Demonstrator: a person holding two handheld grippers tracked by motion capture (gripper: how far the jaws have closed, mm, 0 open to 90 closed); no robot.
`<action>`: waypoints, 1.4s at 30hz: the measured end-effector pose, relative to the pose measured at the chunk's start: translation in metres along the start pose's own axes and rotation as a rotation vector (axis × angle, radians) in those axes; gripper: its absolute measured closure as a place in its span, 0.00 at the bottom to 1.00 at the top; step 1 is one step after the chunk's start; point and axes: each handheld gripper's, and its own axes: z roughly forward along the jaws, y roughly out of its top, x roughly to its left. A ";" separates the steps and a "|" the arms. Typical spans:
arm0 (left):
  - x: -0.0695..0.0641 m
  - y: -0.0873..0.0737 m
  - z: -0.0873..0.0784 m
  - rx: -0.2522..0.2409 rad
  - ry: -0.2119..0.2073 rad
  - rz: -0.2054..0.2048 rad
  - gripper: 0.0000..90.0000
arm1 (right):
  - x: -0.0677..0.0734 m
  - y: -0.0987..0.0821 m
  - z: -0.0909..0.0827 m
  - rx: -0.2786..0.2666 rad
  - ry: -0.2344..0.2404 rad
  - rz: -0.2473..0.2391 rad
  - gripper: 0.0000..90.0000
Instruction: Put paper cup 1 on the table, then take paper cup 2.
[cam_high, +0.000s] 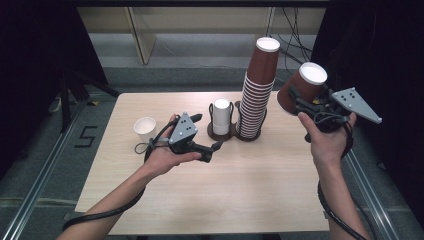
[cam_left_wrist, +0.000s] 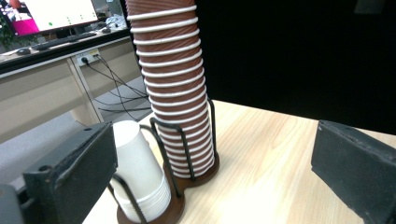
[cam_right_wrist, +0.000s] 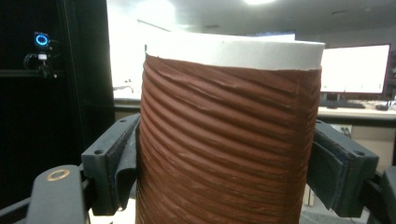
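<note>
We see the right gripper (cam_high: 296, 102) held up off the right edge of the table (cam_high: 280, 200), its two jaws pressed against the ribbed sides of a brown paper cup (cam_high: 302, 87) that it carries upside down and tilted, white bottom uppermost. In the right gripper view that brown paper cup (cam_right_wrist: 229, 135) sits squarely between the pads, one pad on each side of its wall, so the grip is a pinch across the cup's body. It hangs in the air just to the right of the tall stack of brown cups (cam_high: 256, 95), apart from it and near the level of the stack's top. The left gripper (cam_high: 216, 147) lies low over the table in front of the holder, its jaws spread wide with nothing between them; in the left gripper view the jaws frame the stack of brown cups (cam_left_wrist: 175, 88), which stands in a dark wire holder (cam_left_wrist: 187, 154). Beside it in the same holder sits a short stack of white cups (cam_high: 221, 116). A single white cup (cam_high: 145, 129) stands upright at the table's left, well apart from the holder.
</note>
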 end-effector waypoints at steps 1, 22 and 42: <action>0.000 -0.002 -0.002 0.004 0.002 -0.001 0.00 | 0.000 -0.004 -0.001 0.003 -0.001 0.005 0.22; -0.010 -0.038 -0.016 0.009 0.025 -0.036 0.00 | 0.016 -0.081 -0.026 0.131 0.026 0.105 0.22; -0.029 -0.072 -0.016 0.040 0.046 -0.014 0.00 | 0.067 -0.133 -0.019 0.270 0.152 0.144 0.22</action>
